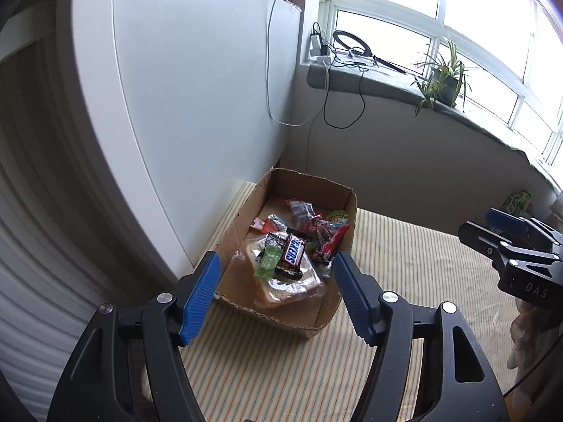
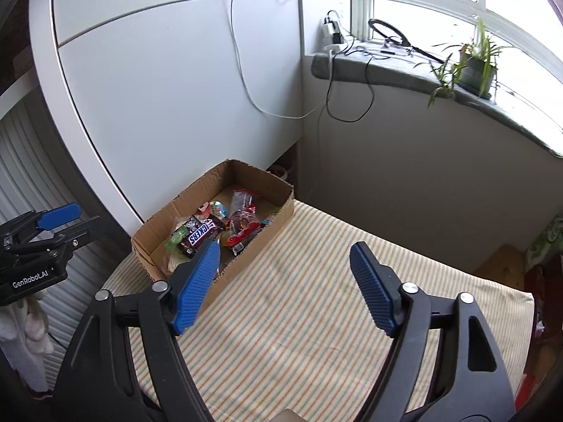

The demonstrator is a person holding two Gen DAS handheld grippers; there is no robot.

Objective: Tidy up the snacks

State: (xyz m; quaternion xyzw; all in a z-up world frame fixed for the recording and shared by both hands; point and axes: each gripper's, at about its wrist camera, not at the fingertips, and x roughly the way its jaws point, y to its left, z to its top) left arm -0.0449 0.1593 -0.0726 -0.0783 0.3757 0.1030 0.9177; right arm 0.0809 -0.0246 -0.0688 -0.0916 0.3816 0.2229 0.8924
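Snacks all gathered in box [image 1: 346, 207], at 12 o'clock of left gripper [image 1: 276, 283] in the left view and at 11 o'clock of right gripper [image 2: 283, 274] in the right view. Box sitting on striped cloth [image 2: 299, 316], pushed against white panel [image 1: 197, 105]. No loose wrapper visible on the cloth.

Left gripper: jaws wide, nothing between pads, hanging above the near end of the box. Right gripper: jaws wide too, empty, over bare cloth at 4 o'clock of the box.

Step in hand, by the look of it: release done, both tools clear of the load. Task probably close to finished, unless more snacks lie out of frame.

Next move, likely: either a check of the cloth for strays, or a tidy of the heap. For the latter, a descent straight over the topmost bar and a narrow pinch across its short side, since wrappers look slippery and overlap.

Readable: "SNICKERS" on brown bar [image 1: 293, 249], partly cut off in the right view; "GenRobot.AI" on the left tool's body in the right view; "DAS" on the right tool's body in the left view. Green packet [image 1: 267, 263] beside the bar, print too small to read.
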